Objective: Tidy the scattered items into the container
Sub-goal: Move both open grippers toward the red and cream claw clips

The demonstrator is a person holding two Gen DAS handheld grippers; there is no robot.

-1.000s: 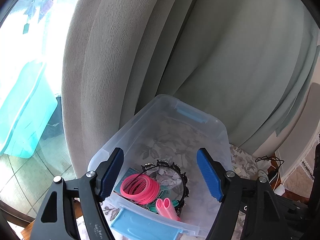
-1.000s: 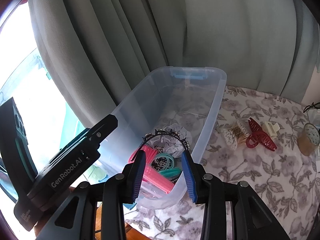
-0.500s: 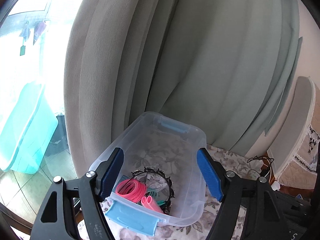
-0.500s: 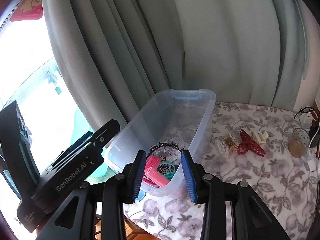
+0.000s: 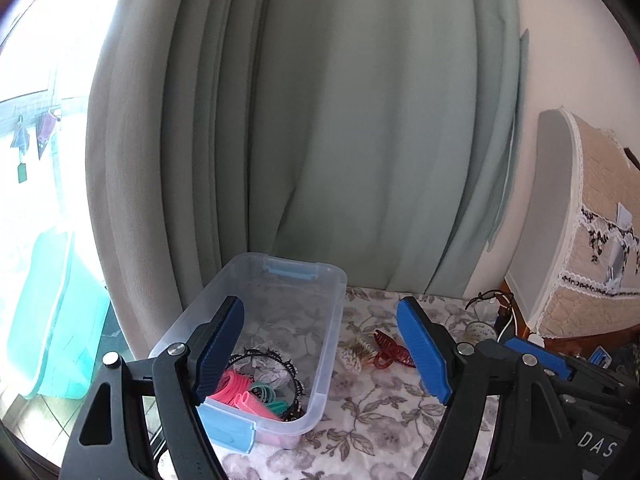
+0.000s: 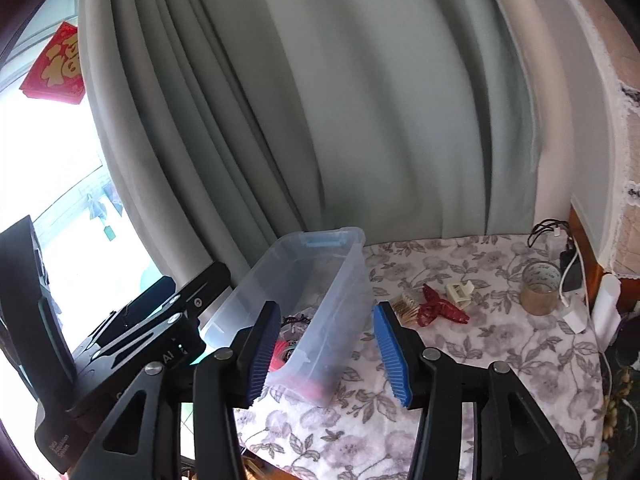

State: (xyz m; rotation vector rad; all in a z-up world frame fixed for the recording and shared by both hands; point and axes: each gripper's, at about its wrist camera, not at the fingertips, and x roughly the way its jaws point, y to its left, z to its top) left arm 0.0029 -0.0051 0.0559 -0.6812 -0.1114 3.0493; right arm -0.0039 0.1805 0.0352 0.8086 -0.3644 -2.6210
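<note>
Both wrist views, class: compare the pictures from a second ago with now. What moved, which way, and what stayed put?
Both hand-held grippers pulled back and up from the clear container, which now looks smaller and farther off. The right hand-held gripper opened wider and swung toward the red claw clip; the left hand-held gripper stayed open. Neither holds anything. The clips on the floral cloth and the container's contents did not move.

Background stuff: grey-green curtains [image 5: 360, 140] hung behind a surface with a floral cloth [image 6: 500, 360]. A red paper decoration [image 6: 56, 66] was stuck on the window, and a tape roll [image 6: 540, 288] sat near some white cables [image 6: 572, 280].
</note>
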